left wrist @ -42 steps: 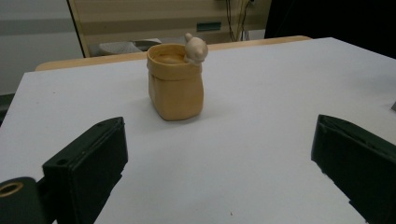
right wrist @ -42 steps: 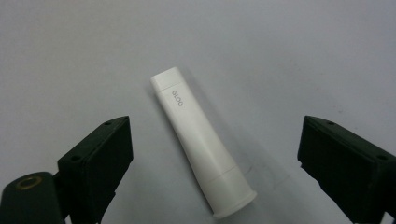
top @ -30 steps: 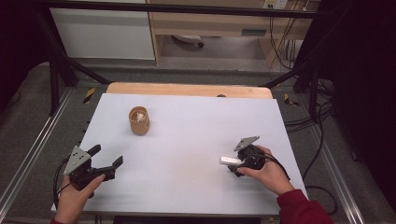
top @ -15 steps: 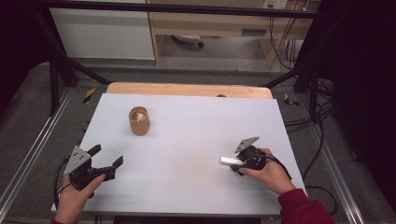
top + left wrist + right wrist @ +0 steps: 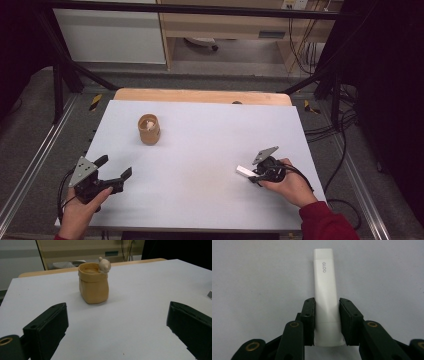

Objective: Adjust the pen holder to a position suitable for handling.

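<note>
on the left, near the front left corner of the table (image 5: 200, 125), the left gripper (image 5: 113, 174) hangs with its jaws spread wide and nothing between them; in the left gripper view it looks across bare surface toward the pot (image 5: 94, 283). that pot stands upright toward the back left part of the table, well apart from both grippers, with a small rounded figure (image 5: 104, 265) perched at its rim. what lies inside it i cannot tell.

further right, near the front right corner, the right gripper (image 5: 251, 176) has just been closing its jaws, and the white stick (image 5: 327, 295) is between them. in the right gripper view both pads (image 5: 308, 317) press against the sides of the stick at its near end, so it looks gripped, while it lies flat on the table and points away from the hand.

as a judgement: the pick-up is at its very start. the grip seems made, the lift is not, and carrying the stick toward the pot, if that is where it goes, is all left to do.

count: one pot, one figure on its rim, one white stick, two grippers.
</note>
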Tool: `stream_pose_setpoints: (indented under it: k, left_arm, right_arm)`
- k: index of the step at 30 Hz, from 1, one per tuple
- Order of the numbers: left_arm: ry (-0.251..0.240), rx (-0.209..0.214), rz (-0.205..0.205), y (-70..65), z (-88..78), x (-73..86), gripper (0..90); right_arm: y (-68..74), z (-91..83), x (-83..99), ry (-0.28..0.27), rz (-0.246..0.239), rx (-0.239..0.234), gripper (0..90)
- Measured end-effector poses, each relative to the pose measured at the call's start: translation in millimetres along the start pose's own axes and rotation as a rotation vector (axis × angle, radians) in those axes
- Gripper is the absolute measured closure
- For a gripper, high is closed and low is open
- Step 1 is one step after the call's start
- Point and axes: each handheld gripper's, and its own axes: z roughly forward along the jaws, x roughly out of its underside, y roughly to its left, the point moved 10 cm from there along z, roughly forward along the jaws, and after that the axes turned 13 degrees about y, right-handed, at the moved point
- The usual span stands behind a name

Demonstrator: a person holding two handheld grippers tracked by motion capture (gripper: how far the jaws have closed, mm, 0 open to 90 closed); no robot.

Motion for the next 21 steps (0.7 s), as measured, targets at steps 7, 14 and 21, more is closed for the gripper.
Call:
stream_pose_setpoints:
  k: [7,14,21]
  left_arm:
    - [-0.001,-0.001,0.000,0.1,-0.1,-0.2,3.6]
    - [0.000,-0.002,0.002,-1.0,0.3,-0.5,3.6]
    - [-0.004,0.000,-0.002,-2.3,-0.6,-1.6,3.6]
  right_arm:
    - [1.7,-0.8,0.3,0.018,0.028,-0.017,67.4]
    - [9.2,-2.9,-3.4,-0.045,0.049,-0.028,67.5]
    - [12.4,-3.9,-8.8,-0.117,0.068,-0.022,67.5]
